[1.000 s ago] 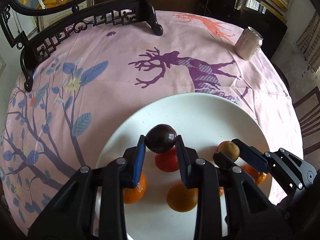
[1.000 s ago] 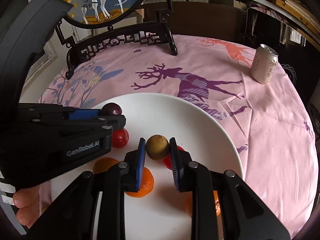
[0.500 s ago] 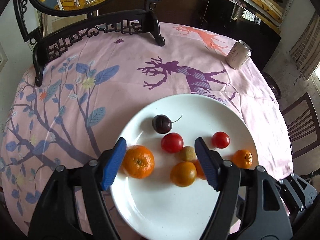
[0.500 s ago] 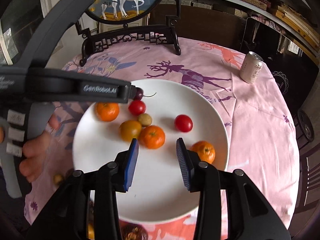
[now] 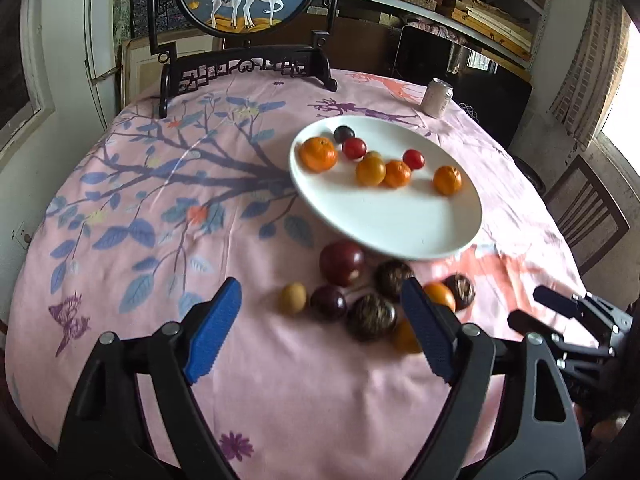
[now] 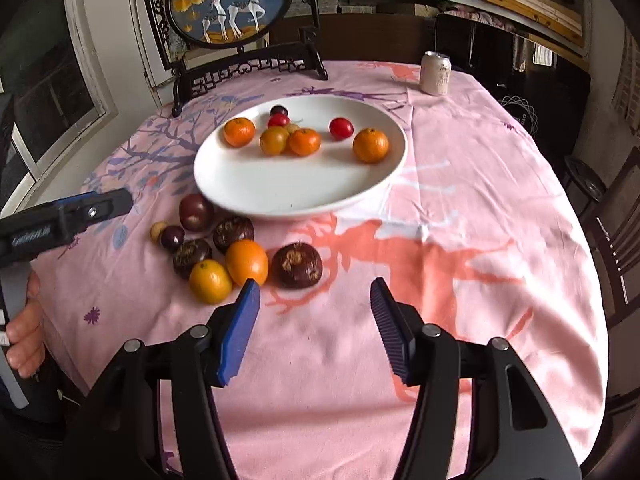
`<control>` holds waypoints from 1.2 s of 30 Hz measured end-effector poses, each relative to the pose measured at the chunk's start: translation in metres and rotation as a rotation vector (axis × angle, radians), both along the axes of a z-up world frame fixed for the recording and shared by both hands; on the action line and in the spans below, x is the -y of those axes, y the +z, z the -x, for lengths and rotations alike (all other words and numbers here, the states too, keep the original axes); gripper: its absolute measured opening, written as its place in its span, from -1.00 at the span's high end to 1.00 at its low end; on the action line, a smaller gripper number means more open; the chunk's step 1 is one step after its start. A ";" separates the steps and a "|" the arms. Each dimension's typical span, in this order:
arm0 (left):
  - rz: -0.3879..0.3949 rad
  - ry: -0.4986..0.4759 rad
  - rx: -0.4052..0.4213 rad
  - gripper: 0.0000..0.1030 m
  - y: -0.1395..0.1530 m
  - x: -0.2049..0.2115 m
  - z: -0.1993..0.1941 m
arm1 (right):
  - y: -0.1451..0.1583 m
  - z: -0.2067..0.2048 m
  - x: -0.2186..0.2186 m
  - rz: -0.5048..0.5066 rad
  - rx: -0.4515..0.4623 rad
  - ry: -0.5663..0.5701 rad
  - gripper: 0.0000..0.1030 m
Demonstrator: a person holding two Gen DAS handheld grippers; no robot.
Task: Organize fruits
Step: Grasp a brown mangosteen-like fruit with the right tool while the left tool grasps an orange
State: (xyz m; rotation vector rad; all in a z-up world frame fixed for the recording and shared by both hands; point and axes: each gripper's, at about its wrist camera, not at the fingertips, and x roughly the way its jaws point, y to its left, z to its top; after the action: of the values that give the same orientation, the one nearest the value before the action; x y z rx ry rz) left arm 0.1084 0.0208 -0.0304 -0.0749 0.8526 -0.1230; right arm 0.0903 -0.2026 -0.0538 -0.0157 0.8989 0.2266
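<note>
A white plate on the pink cloth holds several fruits: oranges, red tomatoes and a dark plum. More fruit lies loose on the cloth in front of the plate: a dark red plum, dark brown fruits, oranges and a small tan fruit. My left gripper is open and empty, just short of the loose fruit. My right gripper is open and empty, near the brown fruit.
A drink can stands at the far right of the round table. A black carved stand with a deer picture stands at the back. A wooden chair is at the right edge.
Both grippers let go of their fruit on the plate, opened wide and pulled back toward the table's near edge. The loose fruit in front of the plate has come into view.
</note>
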 end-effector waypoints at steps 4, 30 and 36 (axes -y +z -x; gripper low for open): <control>-0.013 -0.030 -0.049 -0.66 -0.024 0.000 0.026 | -0.020 -0.010 -0.011 0.029 -0.033 0.026 -0.13; 0.034 -0.092 -0.199 -0.58 -0.055 0.025 0.012 | -0.028 -0.005 0.014 -0.041 -0.077 -0.002 0.23; 0.018 -0.149 -0.183 -0.37 -0.055 0.061 0.002 | -0.025 0.003 0.027 -0.075 -0.063 -0.024 0.23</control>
State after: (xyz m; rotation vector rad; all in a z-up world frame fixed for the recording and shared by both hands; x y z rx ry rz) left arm 0.1062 -0.0403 -0.0856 -0.0399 1.0395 -0.2673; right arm 0.0869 -0.2298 -0.0792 0.0723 0.9526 0.2389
